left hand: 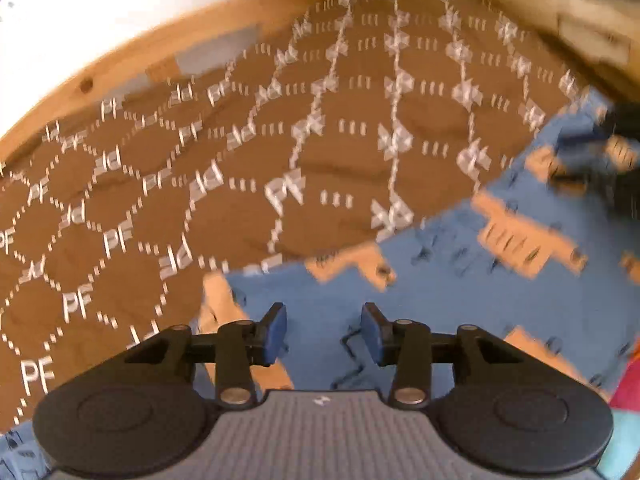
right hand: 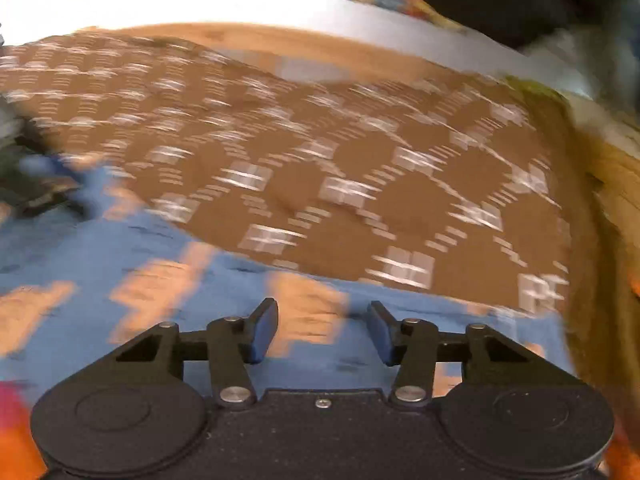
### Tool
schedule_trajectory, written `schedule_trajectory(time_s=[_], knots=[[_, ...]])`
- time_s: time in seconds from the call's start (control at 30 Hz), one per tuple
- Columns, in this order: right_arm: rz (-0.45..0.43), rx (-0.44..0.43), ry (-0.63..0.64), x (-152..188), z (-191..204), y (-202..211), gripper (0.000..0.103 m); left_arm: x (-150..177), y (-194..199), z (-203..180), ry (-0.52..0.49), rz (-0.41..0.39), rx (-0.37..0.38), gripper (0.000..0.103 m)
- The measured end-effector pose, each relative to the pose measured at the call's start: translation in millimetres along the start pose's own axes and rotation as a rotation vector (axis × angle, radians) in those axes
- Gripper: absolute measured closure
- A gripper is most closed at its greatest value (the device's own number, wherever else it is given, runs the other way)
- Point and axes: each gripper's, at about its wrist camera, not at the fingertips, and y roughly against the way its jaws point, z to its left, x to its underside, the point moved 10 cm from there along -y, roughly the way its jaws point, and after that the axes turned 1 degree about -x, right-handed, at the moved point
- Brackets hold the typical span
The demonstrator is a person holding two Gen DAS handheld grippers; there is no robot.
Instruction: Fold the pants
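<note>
The pants [left hand: 440, 280] are blue cloth with orange blocky patches, spread flat on a brown cover [left hand: 240, 168] printed with white "PF" letters. In the left wrist view my left gripper [left hand: 324, 332] hangs open just above the blue cloth near its left edge, nothing between its blue pads. In the right wrist view the pants [right hand: 200, 320] fill the lower left, and my right gripper [right hand: 322, 330] stands open over them close to the edge that meets the brown cover [right hand: 360, 168]. Both views are blurred.
A wooden border [left hand: 80, 92] runs along the far side of the brown cover, with a white surface [left hand: 100, 12] beyond. Red and turquoise cloth [left hand: 626, 396] shows at the lower right. A dark blurred shape [left hand: 616, 160] sits over the pants' far end.
</note>
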Motion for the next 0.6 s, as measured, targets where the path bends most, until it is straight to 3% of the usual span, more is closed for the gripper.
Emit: schedule_trajectory(time_s=[0.07, 0.1, 0.13, 0.17, 0.2, 0.27, 0.3, 0.4, 0.5, 0.6], knots=[[-0.006, 0.11, -0.068, -1.0, -39.9, -1.4, 0.059, 1.2, -5.2, 8.0, 0.043, -0.006, -0.005, 0.053], [-0.015, 0.128, -0.084, -2.3, -52.8, 1.0, 0.076, 0.3, -6.2, 13.3, 0.068, -0.007, -0.014, 0.052], [-0.013, 0.131, -0.099, -3.6, -62.0, 4.3, 0.082, -0.9, -6.5, 19.9, 0.101, -0.008, -0.025, 0.051], [-0.016, 0.134, -0.098, -4.6, -65.5, 8.4, 0.082, -3.0, -6.6, 26.9, 0.144, -0.008, -0.035, 0.051], [-0.03, 0.147, -0.081, -8.3, -65.1, 14.2, 0.079, -5.0, -4.0, 33.5, 0.196, -0.011, -0.044, 0.047], [-0.077, 0.187, -0.028, -19.6, -57.4, 29.9, 0.054, -6.6, 5.5, 42.2, 0.266, -0.033, -0.037, 0.034], [-0.111, 0.195, -0.017, -25.2, -52.7, 38.7, 0.033, -6.1, 11.1, 48.4, 0.281, -0.046, -0.039, 0.028], [-0.143, 0.06, -0.061, -31.1, -31.5, 56.4, 0.033, 9.2, 30.4, 64.2, 0.298, -0.06, -0.087, 0.025], [-0.095, -0.044, -0.087, -18.7, -8.0, 56.0, 0.032, 34.6, 41.5, 90.4, 0.309, -0.037, -0.136, 0.019], [0.013, -0.008, -0.061, 5.2, -1.3, 33.4, 0.032, 64.4, 45.8, 131.9, 0.338, 0.003, -0.211, 0.019]])
